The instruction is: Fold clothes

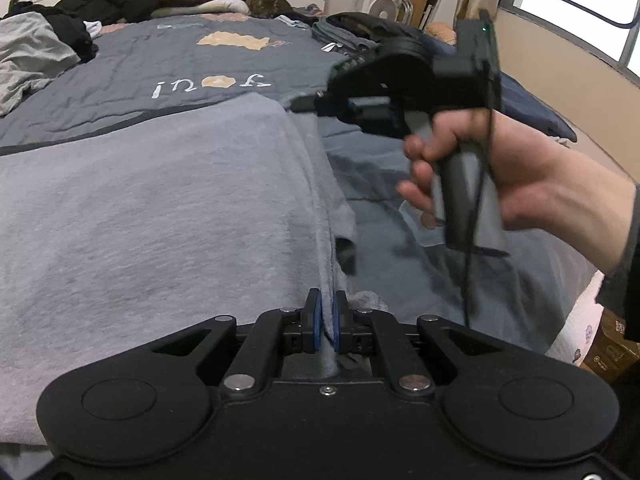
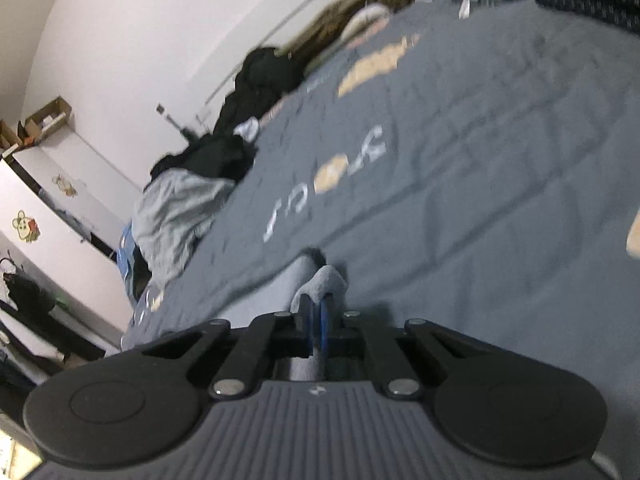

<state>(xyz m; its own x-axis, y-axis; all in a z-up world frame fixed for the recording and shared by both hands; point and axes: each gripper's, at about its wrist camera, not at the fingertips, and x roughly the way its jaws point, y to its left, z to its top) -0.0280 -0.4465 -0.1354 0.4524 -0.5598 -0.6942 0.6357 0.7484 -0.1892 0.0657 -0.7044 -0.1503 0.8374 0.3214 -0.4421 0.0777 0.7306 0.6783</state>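
Observation:
A light grey fleece garment (image 1: 160, 200) lies spread over the bed, its right edge folded up into a ridge. My left gripper (image 1: 327, 316) is shut on the near end of that edge, the cloth pinched between the blue pads. My right gripper (image 1: 304, 105), held by a bare hand, is shut on the far corner of the same edge. In the right wrist view the right gripper (image 2: 316, 316) pinches a bunched grey fold (image 2: 326, 280) of the garment above the bed.
A dark grey quilt (image 1: 168, 68) with white lettering covers the bed. Piles of black and grey clothes (image 1: 48, 36) lie at the far left, folded clothes (image 1: 352, 28) at the far right. A white cabinet (image 2: 48, 200) stands beside the bed. A window (image 1: 580, 12) is on the right.

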